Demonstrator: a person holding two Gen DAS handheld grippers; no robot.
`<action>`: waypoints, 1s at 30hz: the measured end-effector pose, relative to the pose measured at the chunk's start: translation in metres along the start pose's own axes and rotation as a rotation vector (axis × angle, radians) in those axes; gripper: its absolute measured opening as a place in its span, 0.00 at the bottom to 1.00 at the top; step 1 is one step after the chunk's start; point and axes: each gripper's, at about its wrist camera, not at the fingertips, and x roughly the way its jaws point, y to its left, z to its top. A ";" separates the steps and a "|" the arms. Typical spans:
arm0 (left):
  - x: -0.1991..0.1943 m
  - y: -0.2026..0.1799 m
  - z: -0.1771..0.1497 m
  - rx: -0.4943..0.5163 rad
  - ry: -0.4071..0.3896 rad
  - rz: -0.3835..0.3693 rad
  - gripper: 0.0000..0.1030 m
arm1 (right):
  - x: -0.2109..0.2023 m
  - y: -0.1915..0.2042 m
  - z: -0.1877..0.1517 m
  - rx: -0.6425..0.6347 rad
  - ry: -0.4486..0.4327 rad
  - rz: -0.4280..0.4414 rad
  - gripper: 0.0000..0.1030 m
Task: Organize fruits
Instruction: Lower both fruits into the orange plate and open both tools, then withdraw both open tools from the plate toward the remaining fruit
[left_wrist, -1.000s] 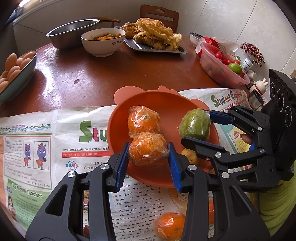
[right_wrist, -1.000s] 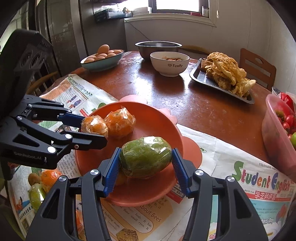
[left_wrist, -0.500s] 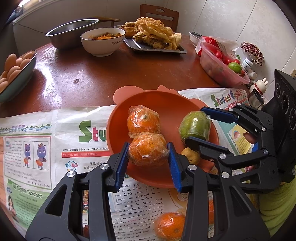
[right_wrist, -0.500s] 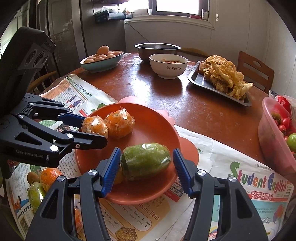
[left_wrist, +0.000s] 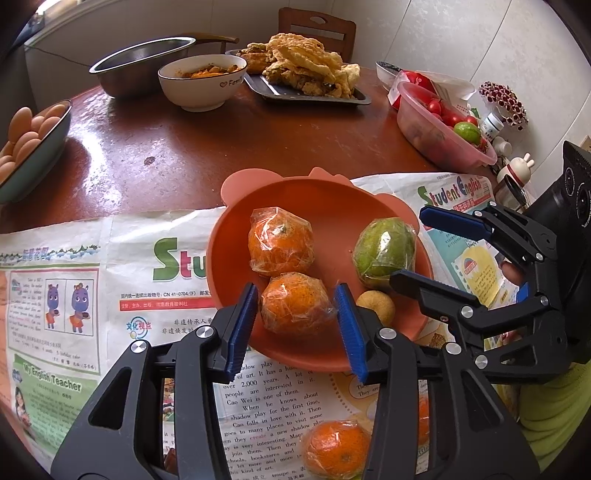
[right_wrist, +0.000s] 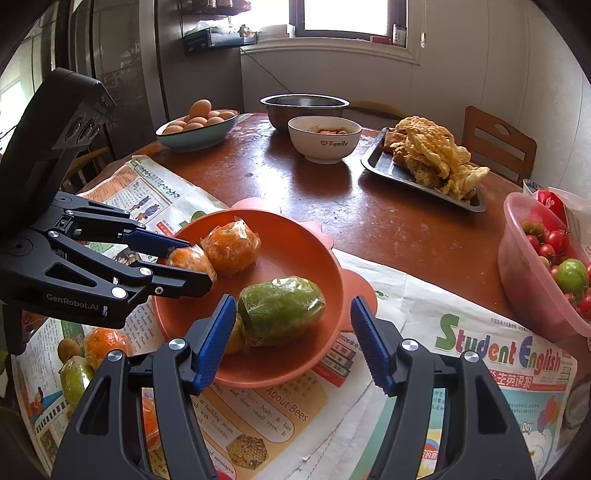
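An orange plate (left_wrist: 332, 199) (right_wrist: 291, 236) sits on newspaper. It holds two plastic-wrapped oranges, a far one (left_wrist: 280, 242) (right_wrist: 231, 249) and a near one (left_wrist: 297, 304) (right_wrist: 190, 260), a wrapped green fruit (left_wrist: 384, 251) (right_wrist: 280, 314) and a small yellow-brown fruit (left_wrist: 376, 304). My left gripper (left_wrist: 297, 328) (right_wrist: 181, 260) is open, its pads standing just off either side of the near orange. My right gripper (right_wrist: 291, 339) (left_wrist: 410, 247) is open wide around the green fruit without touching it.
On the newspaper near me lie another wrapped orange (left_wrist: 336, 452) (right_wrist: 105, 343), a green fruit (right_wrist: 74, 376) and a brown fruit (right_wrist: 66, 349). Further back stand an egg bowl (right_wrist: 195, 127), steel bowl (right_wrist: 304, 107), white bowl (right_wrist: 323, 138), fried-food tray (right_wrist: 424, 166) and pink tomato tub (right_wrist: 543, 266).
Both grippers have opened. The right one let go of the green fruit, which now lies on the plate, and drew back a little. The left one let go of the near orange.
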 end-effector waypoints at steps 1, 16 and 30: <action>0.000 0.000 -0.001 -0.001 0.000 -0.003 0.35 | -0.001 -0.001 0.000 0.004 -0.001 -0.003 0.63; -0.015 0.000 -0.006 -0.014 -0.026 0.003 0.40 | -0.014 -0.005 -0.005 0.044 -0.022 -0.028 0.72; -0.039 0.002 -0.011 -0.035 -0.075 0.036 0.62 | -0.032 -0.004 -0.008 0.065 -0.058 -0.051 0.81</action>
